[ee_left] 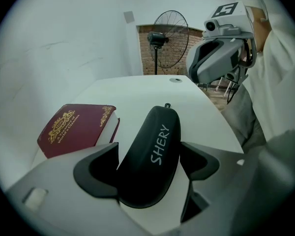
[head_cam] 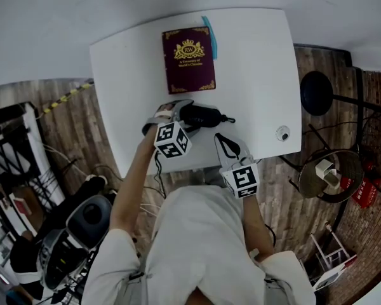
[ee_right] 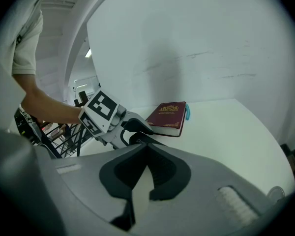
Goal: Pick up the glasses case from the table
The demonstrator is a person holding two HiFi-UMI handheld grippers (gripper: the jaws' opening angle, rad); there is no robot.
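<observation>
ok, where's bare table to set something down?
Bare: the table right of the book, out to the round fitting; also the strip left of the book. Crowded: near edge, with glasses case, left gripper, right gripper.

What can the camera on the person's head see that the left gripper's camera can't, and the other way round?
Only the head view: the person from above, the left gripper with its marker cube, and a blue object by the book's far edge.

Only the left gripper view: white lettering on the glasses case, which lies between the open jaws.

Both: the case, the red book, the white table and the right gripper.
</observation>
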